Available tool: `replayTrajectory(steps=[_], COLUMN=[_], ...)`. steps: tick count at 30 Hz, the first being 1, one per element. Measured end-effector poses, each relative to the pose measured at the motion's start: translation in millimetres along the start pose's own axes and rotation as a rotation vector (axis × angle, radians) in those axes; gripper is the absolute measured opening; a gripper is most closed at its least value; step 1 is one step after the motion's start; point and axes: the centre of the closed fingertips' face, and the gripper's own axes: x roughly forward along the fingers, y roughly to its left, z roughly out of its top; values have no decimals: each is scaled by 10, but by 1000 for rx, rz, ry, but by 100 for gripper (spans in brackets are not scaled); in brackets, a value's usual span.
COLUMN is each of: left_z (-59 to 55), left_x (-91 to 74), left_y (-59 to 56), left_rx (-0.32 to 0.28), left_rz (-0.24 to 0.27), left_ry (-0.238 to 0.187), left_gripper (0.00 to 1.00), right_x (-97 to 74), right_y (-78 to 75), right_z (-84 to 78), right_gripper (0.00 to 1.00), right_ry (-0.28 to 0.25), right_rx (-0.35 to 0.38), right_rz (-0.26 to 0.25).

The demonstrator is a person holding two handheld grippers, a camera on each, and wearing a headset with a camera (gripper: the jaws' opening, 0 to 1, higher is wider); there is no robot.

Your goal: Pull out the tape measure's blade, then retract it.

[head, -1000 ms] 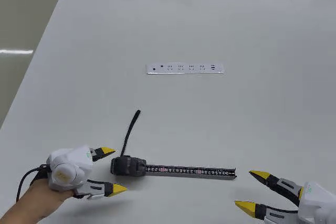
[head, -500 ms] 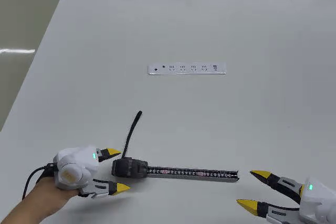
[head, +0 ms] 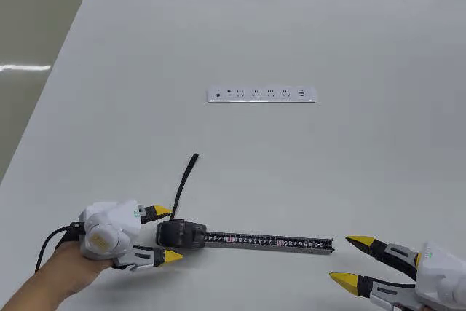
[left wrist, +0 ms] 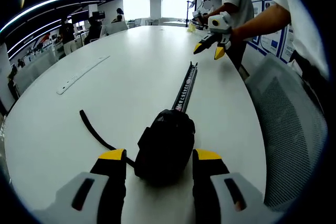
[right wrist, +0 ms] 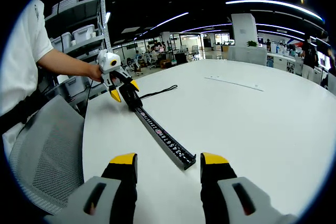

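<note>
A black tape measure case [head: 180,233] lies near the table's front edge, its blade [head: 268,242] pulled out to the right and lying flat. A black wrist strap [head: 184,180] trails from the case. My left gripper [head: 166,234] is open, its yellow-tipped jaws on either side of the case's left end [left wrist: 165,144], not closed on it. My right gripper [head: 352,260] is open just right of the blade's end hook [right wrist: 188,161], with a small gap between them. The blade [left wrist: 185,86] runs away from the case in the left gripper view.
A white power strip [head: 262,95] lies flat in the middle of the white table [head: 291,34]. A mesh chair [right wrist: 42,145] stands at the table's near edge. Several people and shelves are far off in the room.
My left gripper has moved right, bringing its jaws around the case's left end. The right gripper has stayed near the blade's tip. The blade's length looks unchanged.
</note>
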Motion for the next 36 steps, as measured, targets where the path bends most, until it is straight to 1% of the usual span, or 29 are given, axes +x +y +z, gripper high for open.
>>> replayTrajectory(steps=[5, 8, 14, 21, 36], left_z=[4, 15, 3, 9, 22], left_x=[26, 36, 62, 68, 71], left_y=[3, -9, -27, -36, -41], left_rx=[7, 15, 17, 16, 35], left_rz=[-9, -20, -36, -43, -48], left_ry=[4, 4, 10, 5, -1], left_gripper=[44, 40, 38, 37, 36], right_x=[27, 38, 44, 68, 105], right_y=[-17, -39, -76, -74, -111], right_z=[-40, -48, -41, -64, -84], right_gripper=[48, 48, 48, 47, 46], right_ry=[9, 10, 13, 16, 25], right_rx=[3, 8, 8, 13, 9], right_rz=[5, 6, 8, 11, 25])
